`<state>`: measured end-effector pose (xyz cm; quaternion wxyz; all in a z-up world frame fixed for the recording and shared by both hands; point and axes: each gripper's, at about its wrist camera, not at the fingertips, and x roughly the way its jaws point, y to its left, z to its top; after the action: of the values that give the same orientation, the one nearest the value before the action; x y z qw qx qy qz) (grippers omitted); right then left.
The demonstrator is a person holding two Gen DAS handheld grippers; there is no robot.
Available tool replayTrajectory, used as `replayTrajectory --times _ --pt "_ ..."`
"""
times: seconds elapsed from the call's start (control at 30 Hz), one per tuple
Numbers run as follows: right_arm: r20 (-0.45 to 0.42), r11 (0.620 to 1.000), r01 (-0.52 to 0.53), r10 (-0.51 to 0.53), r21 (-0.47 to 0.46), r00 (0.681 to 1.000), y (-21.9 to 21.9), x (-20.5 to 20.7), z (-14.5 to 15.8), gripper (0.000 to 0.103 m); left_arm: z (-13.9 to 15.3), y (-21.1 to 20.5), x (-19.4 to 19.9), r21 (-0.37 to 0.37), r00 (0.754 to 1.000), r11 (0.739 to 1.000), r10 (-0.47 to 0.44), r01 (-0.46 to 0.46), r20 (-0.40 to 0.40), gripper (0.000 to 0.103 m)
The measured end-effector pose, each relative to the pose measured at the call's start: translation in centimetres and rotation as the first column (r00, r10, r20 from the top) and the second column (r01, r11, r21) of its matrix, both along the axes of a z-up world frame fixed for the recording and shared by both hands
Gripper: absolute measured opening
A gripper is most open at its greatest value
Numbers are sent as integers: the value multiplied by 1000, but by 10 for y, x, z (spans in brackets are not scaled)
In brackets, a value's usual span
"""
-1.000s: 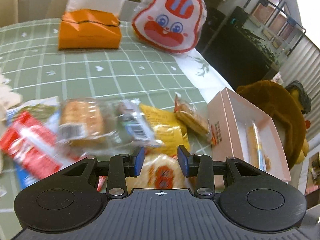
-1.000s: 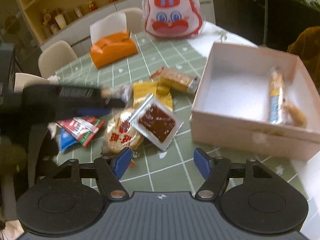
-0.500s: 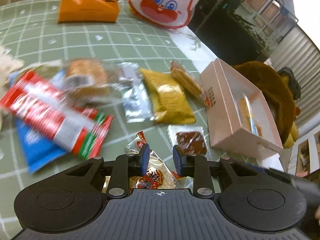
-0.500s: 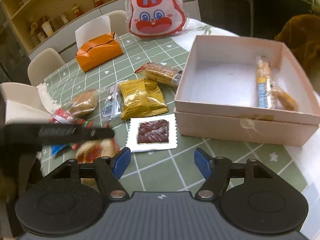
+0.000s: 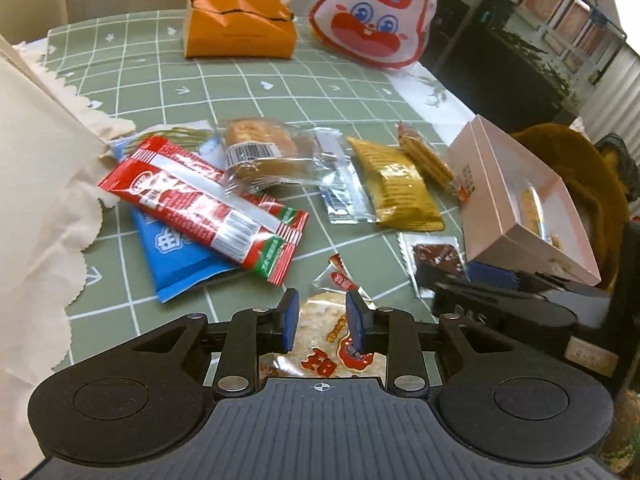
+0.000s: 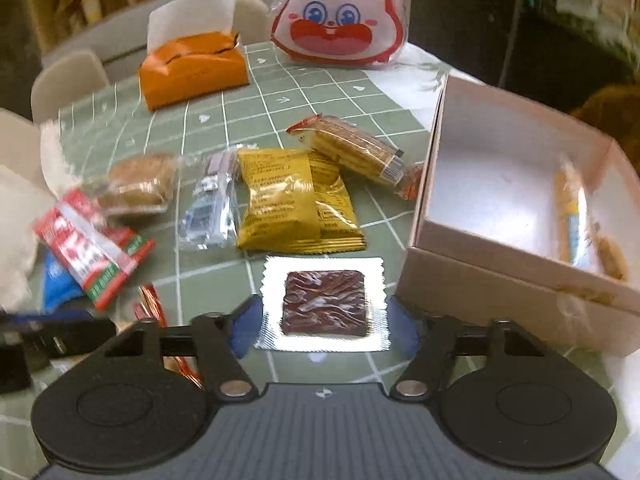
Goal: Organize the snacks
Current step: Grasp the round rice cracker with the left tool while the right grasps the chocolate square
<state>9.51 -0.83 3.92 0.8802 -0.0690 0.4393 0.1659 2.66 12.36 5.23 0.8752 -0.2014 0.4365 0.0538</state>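
Brownie pack (image 6: 325, 305): flat on table (image 6: 320, 92), near front edge, just beside the box's front wall. Right gripper (image 6: 324, 330) straddles it; jaws have just been closing, one blue pad at each side edge of the wrapper, contact not clear in blur. In left wrist view the same pack (image 5: 436, 256) lies by the box (image 5: 516, 200), w/ right gripper (image 5: 460, 280) low over it.

Cracker pack (image 5: 332, 340): round, clear wrapper w/ red print, on table nearest front edge, left of brownie. Left gripper (image 5: 322, 320) is over it, jaws narrowed w/ a gap left; pack shows between the pads, pads not seen pressing it.

Box (image 6: 520, 216): pink, open top, at right edge of table. Inside, along its right wall: one long wrapped snack (image 6: 572, 216).

Mid-table row, right to left: biscuit sleeve (image 6: 352, 148) near box, two yellow packs (image 6: 288, 200) overlapped, silver pack (image 6: 208, 204), bun in clear wrap (image 6: 136, 184). Toward left edge: red pack (image 5: 204, 204) lying across blue pack (image 5: 176, 256).

Far edge: orange tissue box (image 5: 240, 28), rabbit-face bag (image 5: 372, 16). Left edge: cream cloth (image 5: 36, 200).
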Motion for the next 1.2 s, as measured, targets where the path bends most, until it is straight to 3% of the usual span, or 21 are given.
replayTrajectory --times 0.4,0.6,0.73,1.03,1.2 --pt "7 998 -49 49 -34 999 -72 -65 13 54 -2 -4 -8 -13 1000 1000 -5 5 -17 30" --pt "5 999 12 -12 -31 1000 -105 -83 8 57 0 -30 -8 -41 993 992 -116 116 9 30" --pt "-1 998 54 -54 -21 999 -114 -87 6 67 4 -43 -10 -80 983 980 -182 184 24 31" --pt "18 1000 31 -31 -1 999 -101 -91 15 70 6 6 -8 -31 1000 999 10 -9 9 31" --pt "12 1000 21 -22 18 1000 -94 -92 22 70 -10 15 -8 -57 997 997 56 -58 -47 31"
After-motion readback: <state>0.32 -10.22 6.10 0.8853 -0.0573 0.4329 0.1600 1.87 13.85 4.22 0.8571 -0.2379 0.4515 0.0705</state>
